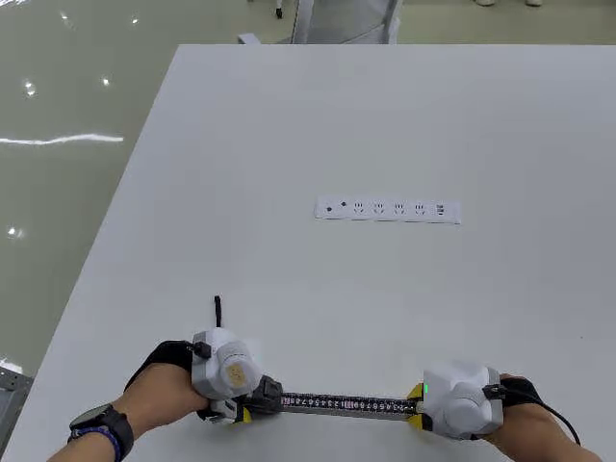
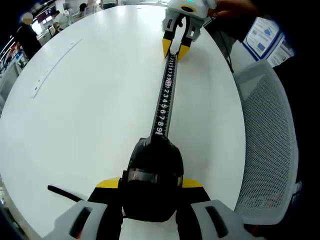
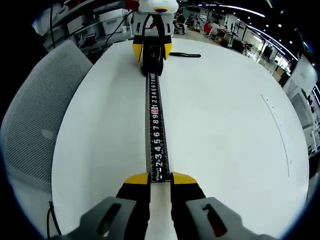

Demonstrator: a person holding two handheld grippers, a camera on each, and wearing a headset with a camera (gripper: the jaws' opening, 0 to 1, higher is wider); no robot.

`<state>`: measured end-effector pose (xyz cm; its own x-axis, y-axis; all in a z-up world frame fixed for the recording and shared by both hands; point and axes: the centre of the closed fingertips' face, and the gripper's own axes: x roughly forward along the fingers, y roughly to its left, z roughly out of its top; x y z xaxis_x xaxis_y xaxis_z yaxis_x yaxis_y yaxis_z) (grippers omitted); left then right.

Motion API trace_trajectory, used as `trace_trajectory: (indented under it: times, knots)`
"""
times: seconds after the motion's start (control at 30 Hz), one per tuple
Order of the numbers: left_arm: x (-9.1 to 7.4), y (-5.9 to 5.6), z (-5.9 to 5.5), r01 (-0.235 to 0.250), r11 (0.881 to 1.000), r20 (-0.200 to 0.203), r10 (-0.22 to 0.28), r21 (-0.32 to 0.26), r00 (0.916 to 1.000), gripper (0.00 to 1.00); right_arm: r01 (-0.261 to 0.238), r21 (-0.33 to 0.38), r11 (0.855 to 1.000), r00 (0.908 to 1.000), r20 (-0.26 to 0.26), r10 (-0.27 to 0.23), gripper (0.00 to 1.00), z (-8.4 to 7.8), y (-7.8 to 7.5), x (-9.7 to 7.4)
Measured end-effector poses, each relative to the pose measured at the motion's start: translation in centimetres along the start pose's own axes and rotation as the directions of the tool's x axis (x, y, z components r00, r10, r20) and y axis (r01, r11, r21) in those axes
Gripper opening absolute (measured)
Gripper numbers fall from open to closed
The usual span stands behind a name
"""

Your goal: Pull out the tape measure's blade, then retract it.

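A black tape measure case (image 2: 152, 175) sits between the yellow-tipped jaws of my left gripper (image 2: 151, 184), which is shut on it. Its blade (image 2: 166, 95) runs flat across the white table to my right gripper (image 2: 176, 47), whose jaws are shut on the blade's end. From the right gripper view, the blade (image 3: 156, 127) stretches from my right gripper (image 3: 160, 178) to the case (image 3: 152, 52) in the left gripper (image 3: 152, 50). In the head view, near the table's front edge, the blade (image 1: 346, 403) spans between the left gripper (image 1: 241, 409) and the right gripper (image 1: 419, 409).
A white power strip (image 1: 387, 210) lies mid-table, far from the grippers. A thin black object (image 1: 218, 310) lies on the table just beyond the left gripper. A mesh-backed white chair (image 2: 267, 145) stands at the table's front edge. The white table (image 1: 366, 125) stretches ahead.
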<state>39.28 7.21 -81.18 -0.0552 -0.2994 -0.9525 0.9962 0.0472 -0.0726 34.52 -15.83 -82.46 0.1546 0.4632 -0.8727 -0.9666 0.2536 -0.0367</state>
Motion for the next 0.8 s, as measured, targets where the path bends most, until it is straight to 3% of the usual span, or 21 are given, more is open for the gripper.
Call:
trace_trajectory:
  times: [0.7, 0.8]
  knots:
    - [0.0, 0.1, 0.1, -0.005, 1.0, 0.003, 0.005, -0.004, 1.0, 0.38, 0.014, -0.023, 1.0, 0.9997, -0.021, -0.015, 0.14, -1.1, -0.2, -0.6]
    - [0.1, -0.2, 0.1, -0.013, 0.999, -0.006, 0.013, 0.046, 0.9999, 0.39, 0.02, -0.051, 0.999, 0.9994, -0.027, -0.021, 0.14, -0.9, -0.2, -0.5]
